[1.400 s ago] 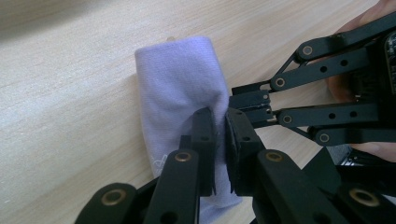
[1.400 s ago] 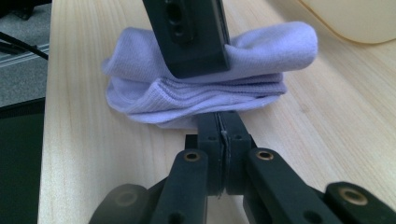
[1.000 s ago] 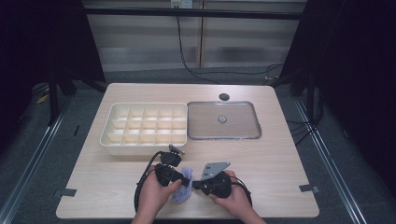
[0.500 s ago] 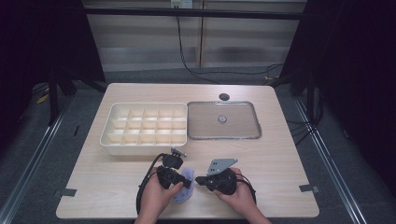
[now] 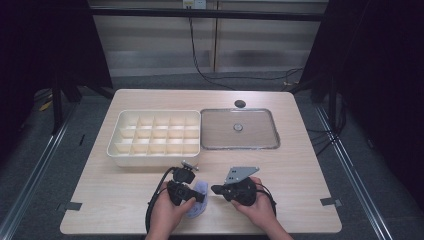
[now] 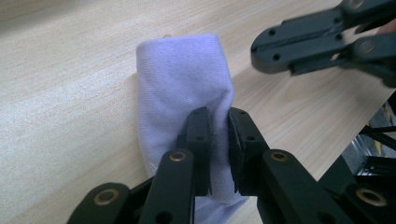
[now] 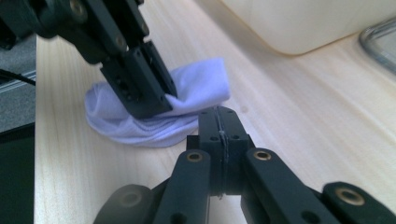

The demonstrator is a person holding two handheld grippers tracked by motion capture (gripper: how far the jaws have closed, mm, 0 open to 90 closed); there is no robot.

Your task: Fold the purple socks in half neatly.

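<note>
Left gripper is clamped on a fold of the pale lilac cloth; fabric sits pinched between both pads, the rest of the cloth lies bunched flat on the wooden table. From the right gripper view the cloth is a loose folded heap with one end raised off the wood where the left gripper bites it. Right gripper has its jaws pressed fully together with nothing between them, tips just short of the cloth, not touching it as far as I can tell. High view: cloth sits near the table's front edge, on the near side of the cream compartment tray and well apart from it. Left gripper is right on the cloth, right gripper just beside it on the side away from the left hand. Right hand holds its gripper level, pointing at the cloth. Clear lid lies flat beside the tray, on the far side of the cloth, touching the tray's end or nearly so; can't tell which.
</note>
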